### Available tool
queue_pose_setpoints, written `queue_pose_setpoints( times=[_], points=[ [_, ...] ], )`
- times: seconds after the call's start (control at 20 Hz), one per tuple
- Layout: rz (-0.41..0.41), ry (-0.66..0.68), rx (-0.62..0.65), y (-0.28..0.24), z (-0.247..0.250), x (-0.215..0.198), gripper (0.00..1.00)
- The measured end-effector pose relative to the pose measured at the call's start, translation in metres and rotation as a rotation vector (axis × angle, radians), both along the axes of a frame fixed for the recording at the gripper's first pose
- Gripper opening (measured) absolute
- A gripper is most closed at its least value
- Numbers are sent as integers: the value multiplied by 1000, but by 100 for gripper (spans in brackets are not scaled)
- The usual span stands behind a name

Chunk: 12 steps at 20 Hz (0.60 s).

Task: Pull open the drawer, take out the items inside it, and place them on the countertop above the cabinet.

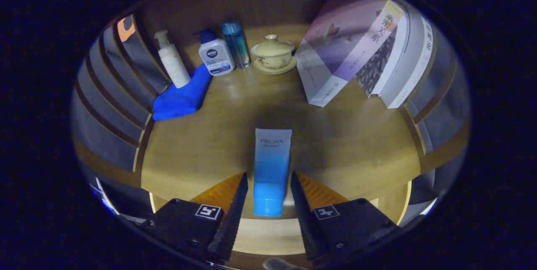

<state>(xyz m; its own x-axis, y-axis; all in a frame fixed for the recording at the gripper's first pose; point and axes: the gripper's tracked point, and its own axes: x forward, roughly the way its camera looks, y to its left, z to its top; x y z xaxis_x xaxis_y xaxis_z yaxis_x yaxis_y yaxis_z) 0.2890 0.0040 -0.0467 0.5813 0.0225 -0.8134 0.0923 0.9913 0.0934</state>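
- My tool [268, 186] is spread, one finger on each side of a blue tube [270, 169]; small gaps show on both sides, so I see no pinch.
- The tube lies flat on the wooden worktop [356, 148], cap end toward me between the fingers, pale flat end pointing away past the fingertips.
- The tube's cap sits right at the worktop's front edge.
- Beyond the tube, a bare stretch of wood, then a row of things along the back.
- Back centre: a lidded cream cup on a saucer [273, 53], upright.
- Just beside the cup, to its left: a tall clear blue bottle [236, 43], upright.
- Touching or nearly touching that one: a white bottle with a dark blue cap [215, 53]; I can't tell if they touch.
- Further left: a white pump bottle [172, 58], upright, its base on or at a folded blue cloth [182, 93].
- The cloth runs from under the white bottles forward along the left side wall.
- Back right: a few books [369, 47] standing, leaning against the right side wall, well apart from the tube.
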Motion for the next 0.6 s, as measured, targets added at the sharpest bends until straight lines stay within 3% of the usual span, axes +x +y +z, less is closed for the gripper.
queue_pose_setpoints(
  times=[0.3,0.55,0.6],
  points=[
    [73,-176,17,17,41,-41,66],
    [132,-336,29,30,63,-102,86],
    [132,-382,30,30,67,-113,86]
  ],
)
